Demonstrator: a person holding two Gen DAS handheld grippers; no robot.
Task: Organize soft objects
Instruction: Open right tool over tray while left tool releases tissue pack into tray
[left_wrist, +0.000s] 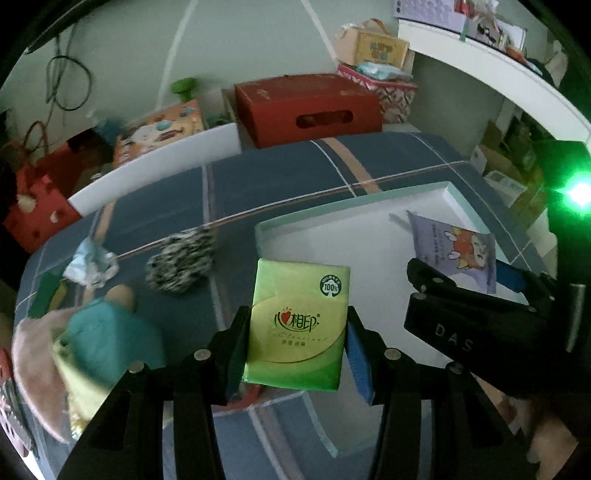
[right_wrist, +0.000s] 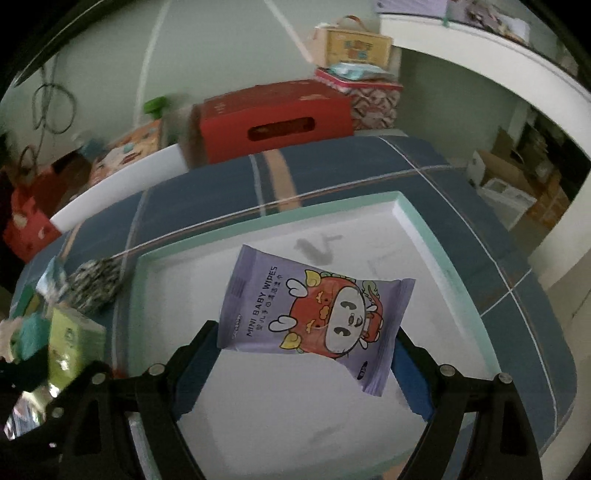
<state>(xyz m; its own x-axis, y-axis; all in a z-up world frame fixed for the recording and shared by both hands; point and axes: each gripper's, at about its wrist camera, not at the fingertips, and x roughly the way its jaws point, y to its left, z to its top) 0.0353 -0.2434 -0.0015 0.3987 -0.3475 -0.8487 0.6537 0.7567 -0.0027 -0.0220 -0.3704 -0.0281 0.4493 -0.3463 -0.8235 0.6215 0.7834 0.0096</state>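
My left gripper (left_wrist: 295, 332) is shut on a green tissue pack (left_wrist: 297, 321) and holds it above the left edge of a white tray with a mint rim (left_wrist: 354, 206). My right gripper (right_wrist: 306, 354) is shut on a purple baby wipes pack (right_wrist: 314, 317) and holds it over the tray (right_wrist: 417, 221). The right gripper (left_wrist: 480, 314) and its wipes pack (left_wrist: 454, 251) also show in the left wrist view. The green pack (right_wrist: 74, 343) shows at the left in the right wrist view.
On the blue bedcover (left_wrist: 277, 184) left of the tray lie a black-and-white knitted piece (left_wrist: 181, 262), a crumpled pale cloth (left_wrist: 90, 264), and a teal, pink and yellow fabric pile (left_wrist: 92, 343). A red box (left_wrist: 306, 107) and other boxes stand behind.
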